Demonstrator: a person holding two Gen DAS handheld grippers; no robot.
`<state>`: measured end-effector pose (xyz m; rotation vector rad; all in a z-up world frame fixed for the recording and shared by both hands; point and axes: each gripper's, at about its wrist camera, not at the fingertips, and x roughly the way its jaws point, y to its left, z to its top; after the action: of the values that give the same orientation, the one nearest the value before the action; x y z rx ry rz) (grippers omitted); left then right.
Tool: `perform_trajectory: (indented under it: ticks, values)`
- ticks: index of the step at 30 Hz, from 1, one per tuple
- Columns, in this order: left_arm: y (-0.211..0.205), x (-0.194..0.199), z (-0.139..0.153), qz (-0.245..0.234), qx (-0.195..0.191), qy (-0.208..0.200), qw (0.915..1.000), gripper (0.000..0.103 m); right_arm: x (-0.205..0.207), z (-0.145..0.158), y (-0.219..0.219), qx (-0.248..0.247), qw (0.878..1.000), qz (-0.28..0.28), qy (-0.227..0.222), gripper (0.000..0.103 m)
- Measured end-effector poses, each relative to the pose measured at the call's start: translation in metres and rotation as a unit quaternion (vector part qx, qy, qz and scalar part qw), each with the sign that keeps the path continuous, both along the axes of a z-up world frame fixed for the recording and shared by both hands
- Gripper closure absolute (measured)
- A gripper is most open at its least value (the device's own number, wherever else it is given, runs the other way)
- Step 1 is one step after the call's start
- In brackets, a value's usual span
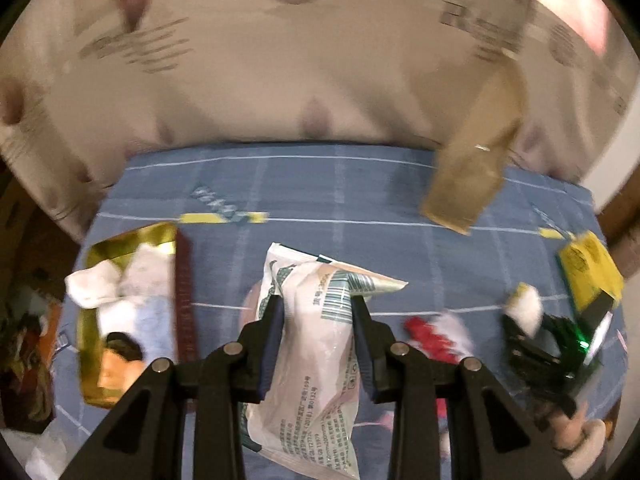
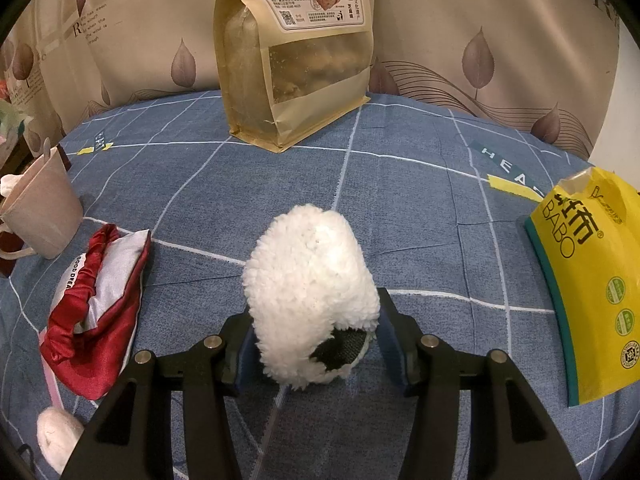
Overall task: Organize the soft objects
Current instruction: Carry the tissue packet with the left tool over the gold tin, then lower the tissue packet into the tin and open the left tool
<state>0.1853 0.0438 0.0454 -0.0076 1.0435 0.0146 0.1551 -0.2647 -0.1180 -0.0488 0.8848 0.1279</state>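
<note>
Softness governs both grips here. The left gripper (image 1: 316, 304) is clenched on a white plastic pouch (image 1: 308, 344), a crinkly printed packet with a barcode and a torn top corner, hanging between the 2 dark pads above the blue checked cloth (image 1: 360, 184). It looks light, limp and slick, so a hold across its middle, where it is pinched now, should stop it sliding or folding away.

The right gripper (image 2: 316, 336) grasps a fluffy white plush piece (image 2: 308, 288), rounded, fleecy, with a dark mesh patch low at 5 o'clock; the fleece bulges past the jaws, compressible and not fragile, so a deep bite seems wise.

From the right wrist view, a red satin drawstring bag (image 2: 96, 308) lies at 9 o'clock, a tall kraft paper pouch (image 2: 292, 56) stands at 12 o'clock, and a yellow packet (image 2: 592, 288) lies at 3 o'clock. In the left wrist view, a gold tray (image 1: 94, 368) at 9 o'clock already holds pale socks or cloths, likely the destination.
</note>
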Motion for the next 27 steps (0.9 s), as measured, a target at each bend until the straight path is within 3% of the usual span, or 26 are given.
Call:
perform_trajectory:
  ticks: [8, 12, 27]
  values:
    - [0.092, 0.014, -0.02, 0.105, 0.051, -0.001, 0.9932, 0.07, 0.0, 0.0, 0.0, -0.002, 1.0, 0.0, 0.0, 0.053]
    - [0.129, 0.018, -0.036, 0.141, 0.051, 0.015, 0.9886, 0.07, 0.001, 0.0, 0.0, -0.003, 1.0, -0.001, 0.0, 0.053]
    - [0.182, 0.023, -0.066, 0.171, 0.048, 0.022, 0.9839, 0.07, 0.001, 0.0, 0.0, -0.003, 1.0, -0.001, 0.0, 0.053]
